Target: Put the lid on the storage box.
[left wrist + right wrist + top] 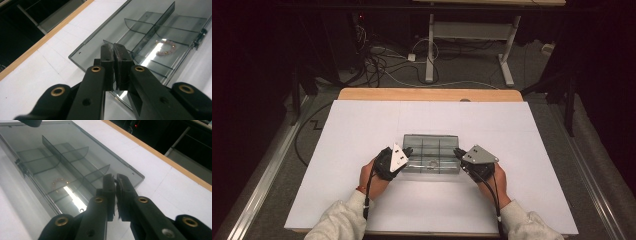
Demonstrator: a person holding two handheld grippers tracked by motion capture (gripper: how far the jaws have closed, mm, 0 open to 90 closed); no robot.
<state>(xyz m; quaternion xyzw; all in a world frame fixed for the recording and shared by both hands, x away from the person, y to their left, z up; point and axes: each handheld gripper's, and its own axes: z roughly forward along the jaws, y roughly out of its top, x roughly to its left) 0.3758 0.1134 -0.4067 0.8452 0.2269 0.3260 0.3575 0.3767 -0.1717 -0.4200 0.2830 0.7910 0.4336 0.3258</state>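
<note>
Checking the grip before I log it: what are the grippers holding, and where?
Left gripper and right gripper each pinch an end wall of the clear box.

One clear box (432,153), lying between the two claws. Six compartments in it: two rows of three. One bracelet (166,49) inside, ahead and to the right of the left claw (113,46). Two claws in all, left and right (115,177), one at each end of the box.

Clear smoky divided box (431,154), lid shut, flat mid-table, beaded bracelet (165,48) inside.
</note>
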